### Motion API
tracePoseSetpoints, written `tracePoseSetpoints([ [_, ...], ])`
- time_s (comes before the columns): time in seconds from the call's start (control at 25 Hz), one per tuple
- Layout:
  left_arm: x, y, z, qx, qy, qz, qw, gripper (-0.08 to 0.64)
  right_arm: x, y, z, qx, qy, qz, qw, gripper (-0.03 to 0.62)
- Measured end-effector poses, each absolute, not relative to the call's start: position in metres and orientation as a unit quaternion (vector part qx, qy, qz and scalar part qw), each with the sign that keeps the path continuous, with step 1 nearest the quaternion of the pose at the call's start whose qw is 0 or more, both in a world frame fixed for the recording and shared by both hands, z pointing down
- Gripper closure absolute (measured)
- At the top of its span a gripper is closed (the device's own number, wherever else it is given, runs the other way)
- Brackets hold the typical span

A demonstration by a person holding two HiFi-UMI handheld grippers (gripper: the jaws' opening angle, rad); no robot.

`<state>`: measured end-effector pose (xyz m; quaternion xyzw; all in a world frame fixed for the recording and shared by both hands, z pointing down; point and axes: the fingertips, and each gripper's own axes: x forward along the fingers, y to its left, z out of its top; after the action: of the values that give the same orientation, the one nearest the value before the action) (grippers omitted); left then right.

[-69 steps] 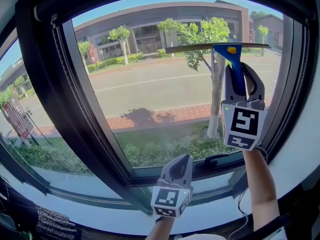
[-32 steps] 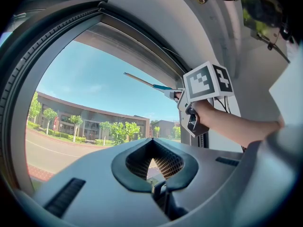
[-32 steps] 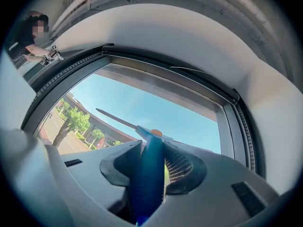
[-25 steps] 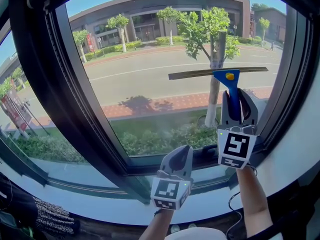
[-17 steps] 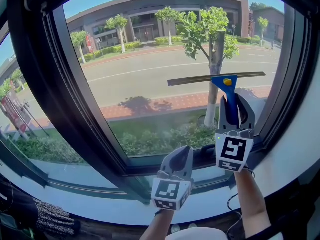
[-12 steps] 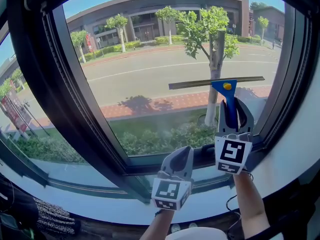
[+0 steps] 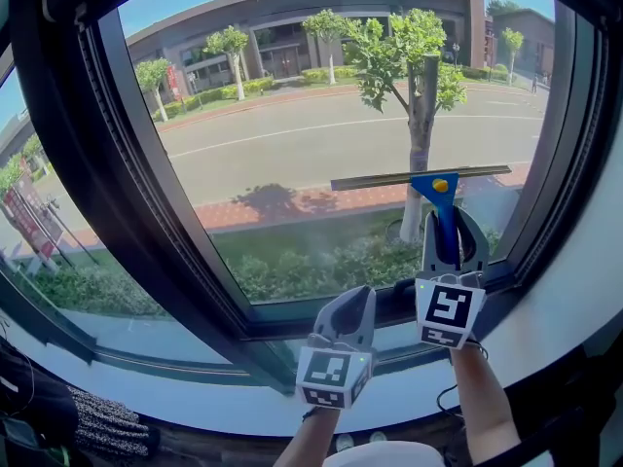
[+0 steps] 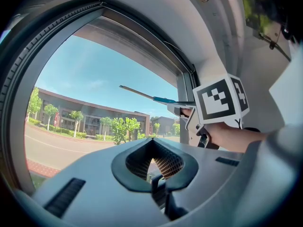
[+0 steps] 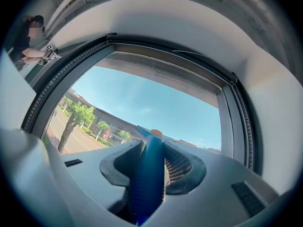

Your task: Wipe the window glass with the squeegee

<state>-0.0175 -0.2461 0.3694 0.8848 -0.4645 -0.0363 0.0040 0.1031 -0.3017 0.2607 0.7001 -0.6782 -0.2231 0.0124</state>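
The squeegee (image 7: 421,176) has a long thin blade and a blue handle with a yellow dot. Its blade lies level against the window glass (image 7: 292,154), low in the right pane. My right gripper (image 7: 448,251) is below it, shut on the blue handle (image 9: 149,174), which fills the gap between the jaws. My left gripper (image 7: 343,331) hangs lower, just in front of the white sill, shut and empty. In the left gripper view the jaws (image 8: 154,167) meet with nothing between them, and the squeegee (image 8: 142,94) shows beyond, up to the right.
A thick dark window frame (image 7: 146,183) divides the panes at the left. A white sill (image 7: 195,397) runs below. A black latch (image 7: 404,295) sits on the bottom frame by my right gripper. A person (image 9: 28,37) stands at the far left in the right gripper view.
My right gripper has drawn the squeegee steadily down the glass, from near the top of the pane to its lower part. The left gripper has stayed by the sill.
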Motion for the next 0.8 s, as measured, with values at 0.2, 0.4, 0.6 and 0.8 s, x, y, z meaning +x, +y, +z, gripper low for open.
tracePoseSetpoints([
  [0.2,-0.018,-0.247,0.375,0.886,-0.463,-0.032,0.007,0.558,0.103,-0.301,0.277,0.7,-0.681,-0.214,0.023,0.443],
  [0.4,-0.02,-0.248,0.377,0.887,-0.461,-0.034,0.009,0.557,0.101,-0.302,0.29,0.7,-0.684,-0.203,0.031,0.443],
  [0.6,-0.022,-0.248,0.382,0.885,-0.465,-0.031,0.013,0.558,0.102,-0.301,0.309,0.698,-0.688,-0.194,0.048,0.443],
  [0.8,-0.022,-0.249,0.387,0.887,-0.461,-0.021,0.013,0.558,0.1,-0.301,0.329,0.697,-0.691,-0.181,0.062,0.443],
])
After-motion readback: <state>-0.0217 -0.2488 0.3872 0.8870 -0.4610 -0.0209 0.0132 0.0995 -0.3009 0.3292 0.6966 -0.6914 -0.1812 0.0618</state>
